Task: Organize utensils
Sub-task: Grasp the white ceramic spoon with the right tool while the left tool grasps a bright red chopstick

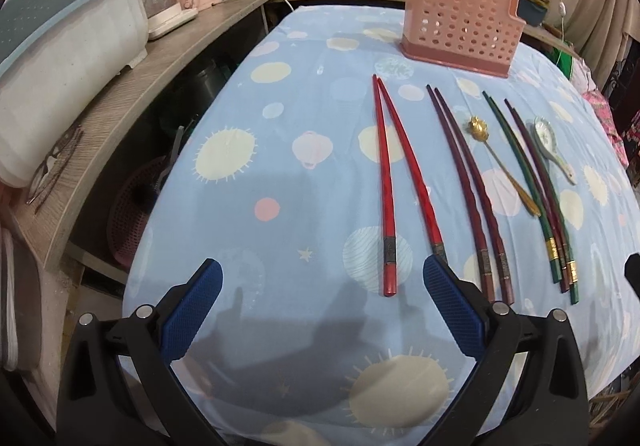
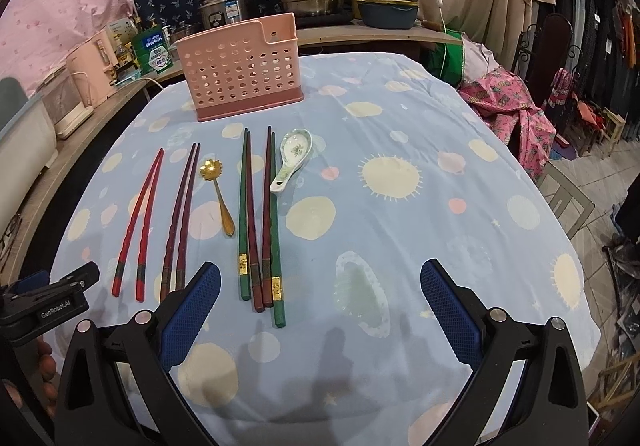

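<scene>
1. Pink perforated holder [image 2: 244, 72] stands at the table's [image 2: 400, 246] far end.
2. Chopsticks [image 2: 256, 222] and two spoons [image 2: 289, 160] lie before it.
3. Left tongs [image 1: 322, 284] and right tongs [image 2: 320, 286] hover spread apart, grasping nothing.

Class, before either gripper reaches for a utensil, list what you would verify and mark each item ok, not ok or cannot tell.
1. Left gripper open, holding nothing: ok.
2. Right gripper open, holding nothing: ok.
3. Pink holder upright on the table: ok.
4. Holder free inside: cannot tell, interior hidden.
5. Red chopsticks lying apart from the purple pair: ok.
6. Gold spoon and ceramic spoon lying clear of the chopsticks: ok.
</scene>
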